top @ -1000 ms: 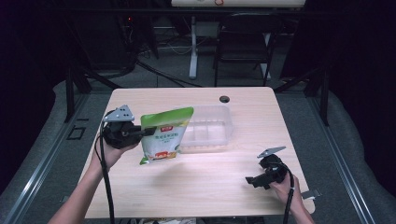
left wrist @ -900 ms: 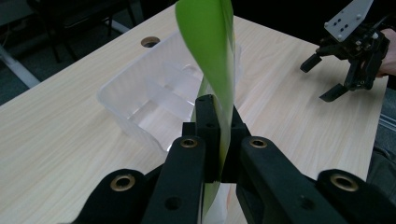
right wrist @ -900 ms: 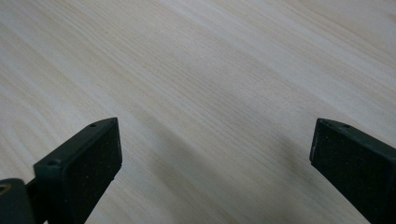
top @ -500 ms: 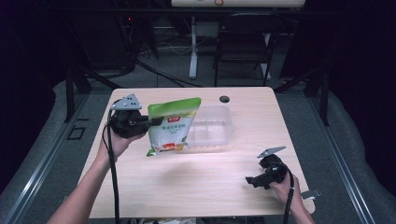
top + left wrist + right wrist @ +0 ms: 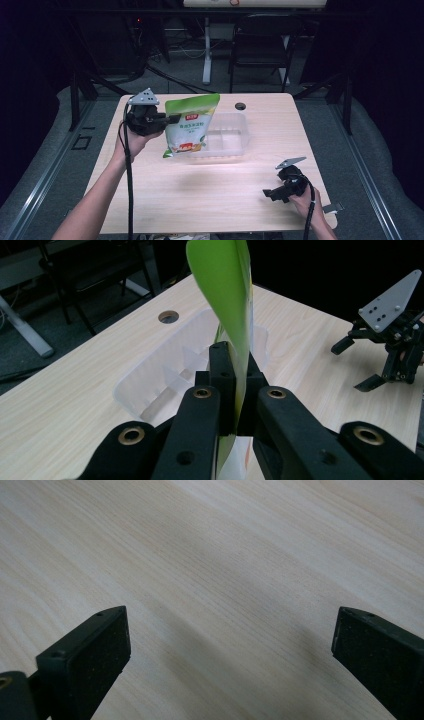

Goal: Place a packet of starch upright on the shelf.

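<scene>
Lifted and carried toward the clear tray (image 5: 227, 136), the green pouch (image 5: 189, 125) is now held upright above its near-left corner, pinched at one edge by the left gripper (image 5: 170, 119); the right gripper (image 5: 270, 192) is kept spread, well apart

The near half of the wooden table (image 5: 200, 195) lies bare between the two hands, an open lane. Farther back, the clear plastic container (image 5: 227, 140) blocks the middle, with the green pouch (image 5: 190, 125) hanging before its left end. The right gripper (image 5: 274, 194) sits at the near right edge.
</scene>
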`<state>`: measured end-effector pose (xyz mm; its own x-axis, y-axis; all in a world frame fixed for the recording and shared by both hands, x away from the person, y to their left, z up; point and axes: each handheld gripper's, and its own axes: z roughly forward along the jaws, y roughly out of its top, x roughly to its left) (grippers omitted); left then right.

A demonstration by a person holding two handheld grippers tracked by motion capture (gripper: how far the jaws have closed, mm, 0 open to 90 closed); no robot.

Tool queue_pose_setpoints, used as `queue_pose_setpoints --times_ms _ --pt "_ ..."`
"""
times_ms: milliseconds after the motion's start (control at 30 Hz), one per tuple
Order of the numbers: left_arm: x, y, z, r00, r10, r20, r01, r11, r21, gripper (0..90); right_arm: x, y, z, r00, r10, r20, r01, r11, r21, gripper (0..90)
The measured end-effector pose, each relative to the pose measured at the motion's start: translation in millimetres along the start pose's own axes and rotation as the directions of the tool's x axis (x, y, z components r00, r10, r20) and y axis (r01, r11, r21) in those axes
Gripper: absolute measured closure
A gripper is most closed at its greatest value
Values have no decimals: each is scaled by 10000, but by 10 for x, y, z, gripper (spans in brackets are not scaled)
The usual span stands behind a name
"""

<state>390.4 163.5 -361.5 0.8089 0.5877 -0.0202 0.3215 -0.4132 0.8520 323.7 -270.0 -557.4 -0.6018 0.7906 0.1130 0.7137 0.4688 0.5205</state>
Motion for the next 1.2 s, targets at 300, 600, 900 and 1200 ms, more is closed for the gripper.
queue_pose_setpoints --times_ms 300,600,900,1200 --pt "82 75 102 9992 -302 -255 299 9994 -147 900 2 1 -2 10000 62 -51 -62 10000 -7 18" --pt "167 110 202 9941 -844 -676 821 9960 -367 900 0 1 -3 10000 46 17 -46 10000 -3 18" --pt "231 95 293 9830 -1350 -1245 1276 9896 -660 900 -2 1 -5 10000 19 4 -19 10000 -7 18" --pt "305 57 374 9701 -1908 -1503 1771 9791 -999 900 -6 0 -5 10000 -5 63 5 10000 -26 18"
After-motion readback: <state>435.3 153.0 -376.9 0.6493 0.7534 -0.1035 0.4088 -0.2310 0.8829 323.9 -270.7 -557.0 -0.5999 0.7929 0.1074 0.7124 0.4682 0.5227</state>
